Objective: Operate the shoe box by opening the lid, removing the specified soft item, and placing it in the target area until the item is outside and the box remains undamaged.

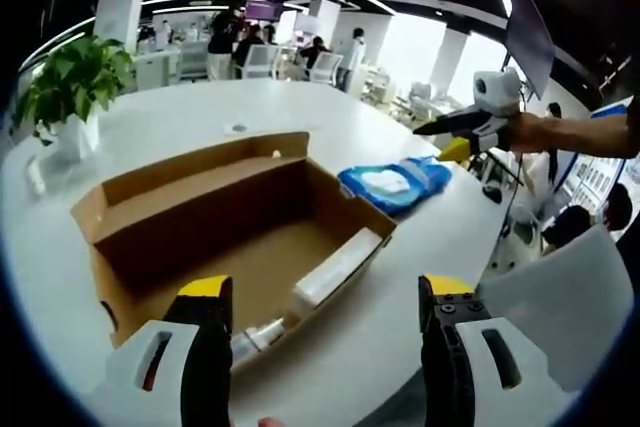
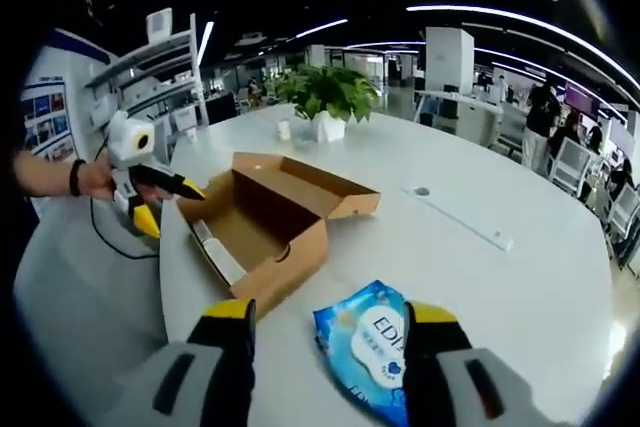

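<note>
Right gripper view: right gripper (image 2: 325, 332) open, empty, over blue pack (image 2: 372, 349); left gripper (image 1: 325, 312) open, empty, at open box (image 1: 225, 227) near table edge (image 1: 470, 247).

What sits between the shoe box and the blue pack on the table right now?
Nothing: bare white table separates the shoe box from the blue pack, seen in the right gripper view.

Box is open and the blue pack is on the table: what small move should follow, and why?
Probably draw the right gripper back from the blue soft pack. The pack lies flat on the white table, outside the open shoe box, between open jaws, so nothing seems left to carry. The left gripper is open too.
</note>
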Demonstrator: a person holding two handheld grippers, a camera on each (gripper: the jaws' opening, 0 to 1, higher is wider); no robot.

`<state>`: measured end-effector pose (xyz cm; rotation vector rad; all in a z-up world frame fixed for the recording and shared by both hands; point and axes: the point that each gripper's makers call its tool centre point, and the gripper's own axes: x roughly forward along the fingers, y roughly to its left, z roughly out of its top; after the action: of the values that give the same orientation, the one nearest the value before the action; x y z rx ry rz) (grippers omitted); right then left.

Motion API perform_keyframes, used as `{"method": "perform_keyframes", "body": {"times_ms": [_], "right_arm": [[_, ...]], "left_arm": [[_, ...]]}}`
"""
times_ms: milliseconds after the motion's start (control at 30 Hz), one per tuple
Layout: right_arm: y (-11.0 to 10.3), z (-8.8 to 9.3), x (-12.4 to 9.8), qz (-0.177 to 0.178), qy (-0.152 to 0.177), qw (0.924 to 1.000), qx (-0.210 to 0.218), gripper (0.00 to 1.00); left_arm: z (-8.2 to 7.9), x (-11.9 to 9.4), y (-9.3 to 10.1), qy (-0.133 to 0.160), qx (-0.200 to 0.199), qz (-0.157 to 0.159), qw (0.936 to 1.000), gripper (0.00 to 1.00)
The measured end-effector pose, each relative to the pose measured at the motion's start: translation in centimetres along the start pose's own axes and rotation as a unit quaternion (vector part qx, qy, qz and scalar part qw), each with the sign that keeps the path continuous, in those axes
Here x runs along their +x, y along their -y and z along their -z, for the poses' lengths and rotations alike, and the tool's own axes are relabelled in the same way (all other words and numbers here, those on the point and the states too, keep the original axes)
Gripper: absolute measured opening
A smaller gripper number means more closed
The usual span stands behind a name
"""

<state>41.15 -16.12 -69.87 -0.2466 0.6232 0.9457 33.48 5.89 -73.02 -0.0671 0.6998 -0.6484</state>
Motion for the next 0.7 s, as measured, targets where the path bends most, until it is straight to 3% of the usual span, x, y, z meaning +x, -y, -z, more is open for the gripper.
{"method": "perform_keyframes", "body": {"times_ms": [700], "right_arm": [[-4.4,-1.9,2.5,-0.038,0.013,0.9992,-0.005,0.58]], "left_arm": [[-0.6,-0.1,0.2,0.012,-0.008,0.003,0.9999,0.78]]}}
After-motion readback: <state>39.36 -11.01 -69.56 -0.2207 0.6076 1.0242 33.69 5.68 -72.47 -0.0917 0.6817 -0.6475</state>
